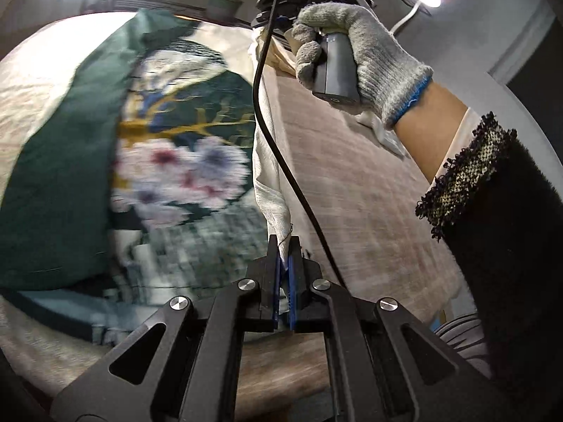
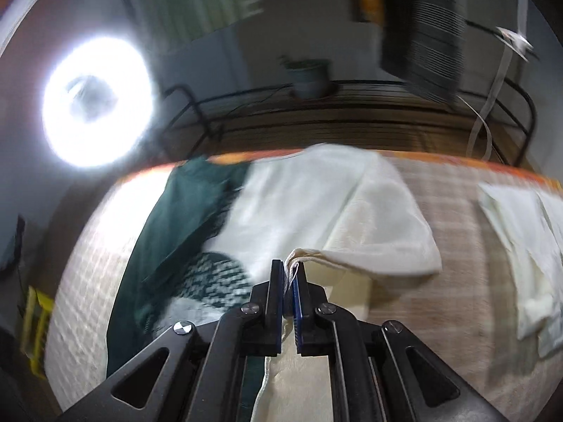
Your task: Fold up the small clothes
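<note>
Both tools pinch the cloth's cream edge: left tool at lower centre, right tool likewise, jaws nearly closed. Light, limp fabric draped mid-frame over the bench; corners give best hold.

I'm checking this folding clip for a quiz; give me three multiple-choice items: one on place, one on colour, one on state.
1. Where does the green cloth lie from the cream cloth, in the right wrist view?
A left B right C on top

2. What colour is the glove?
A red B grey C black

3. How is the left claw?
A wide open B shut on nothing C shut on the cream cloth

Answers: 1 A, green sits at the cream cloth's left. 2 B, grey knit with a blue cuff. 3 C, a cream edge runs between its fingers.
</note>
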